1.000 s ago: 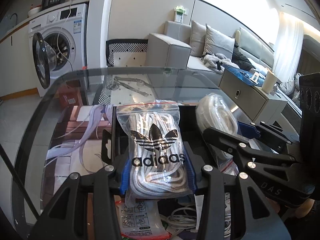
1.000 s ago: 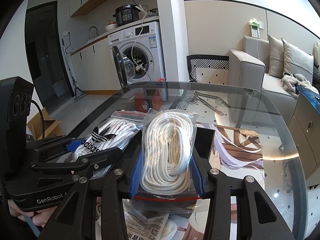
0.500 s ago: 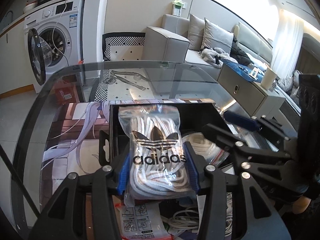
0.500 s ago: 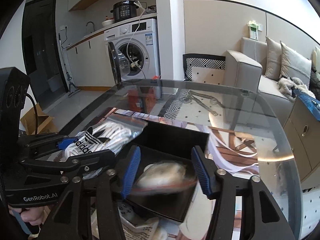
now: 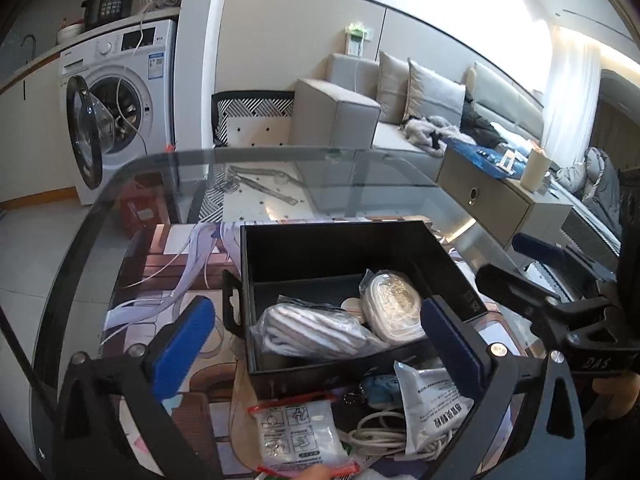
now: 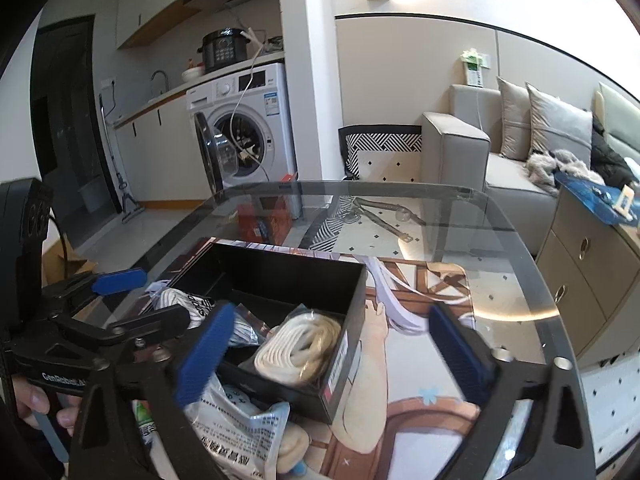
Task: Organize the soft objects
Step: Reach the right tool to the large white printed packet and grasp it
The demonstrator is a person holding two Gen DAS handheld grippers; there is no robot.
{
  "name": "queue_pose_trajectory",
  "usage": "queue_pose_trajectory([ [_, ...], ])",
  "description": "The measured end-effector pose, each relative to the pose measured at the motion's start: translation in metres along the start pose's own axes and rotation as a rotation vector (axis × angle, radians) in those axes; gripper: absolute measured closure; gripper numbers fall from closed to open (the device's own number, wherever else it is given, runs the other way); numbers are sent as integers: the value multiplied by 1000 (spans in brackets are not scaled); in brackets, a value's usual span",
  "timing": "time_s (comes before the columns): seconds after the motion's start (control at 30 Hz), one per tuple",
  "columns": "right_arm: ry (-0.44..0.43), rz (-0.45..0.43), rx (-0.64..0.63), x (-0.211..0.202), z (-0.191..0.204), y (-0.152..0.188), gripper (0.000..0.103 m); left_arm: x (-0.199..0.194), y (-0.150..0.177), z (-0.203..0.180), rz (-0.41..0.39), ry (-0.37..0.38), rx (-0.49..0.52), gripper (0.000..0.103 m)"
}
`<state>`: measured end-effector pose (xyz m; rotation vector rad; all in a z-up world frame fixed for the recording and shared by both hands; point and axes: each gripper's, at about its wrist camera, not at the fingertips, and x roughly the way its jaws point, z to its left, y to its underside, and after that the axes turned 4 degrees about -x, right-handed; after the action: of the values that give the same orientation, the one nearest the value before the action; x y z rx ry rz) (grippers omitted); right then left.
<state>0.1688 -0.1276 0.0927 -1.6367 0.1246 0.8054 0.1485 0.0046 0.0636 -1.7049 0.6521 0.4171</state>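
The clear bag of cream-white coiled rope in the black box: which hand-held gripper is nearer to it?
Right. The right hand-held gripper hangs open just above the rope bag; the left hand-held gripper hangs open over the neighbouring striped-lace bag.

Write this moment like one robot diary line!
left gripper: just opened | right gripper: just opened | both rope bags in black box

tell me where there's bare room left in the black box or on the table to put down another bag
The far half of the black box, behind the two rope bags, is bare. So is the mat to its right. The near table edge is crowded with packets.
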Motion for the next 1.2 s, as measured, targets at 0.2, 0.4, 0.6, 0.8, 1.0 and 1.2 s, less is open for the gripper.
queue_pose_trajectory([
  [0.2,-6,7,-27,-13,12,15,1,-10,7,4,-15,-37,14,0],
  [0.4,-36,19,-49,-19,22,29,0,-23,17,11,-38,-58,29,0],
  [0.6,-68,32,-39,-18,25,39,0,-31,28,14,-47,-69,41,0],
  [0.8,-83,53,-48,-20,32,47,1,-38,38,20,-46,-85,28,0],
  [1.0,-107,93,-44,-16,33,53,1,-39,48,23,-31,-109,27,0],
  [1.2,-130,123,-34,-7,38,58,1,-37,53,19,-14,-119,43,0],
])
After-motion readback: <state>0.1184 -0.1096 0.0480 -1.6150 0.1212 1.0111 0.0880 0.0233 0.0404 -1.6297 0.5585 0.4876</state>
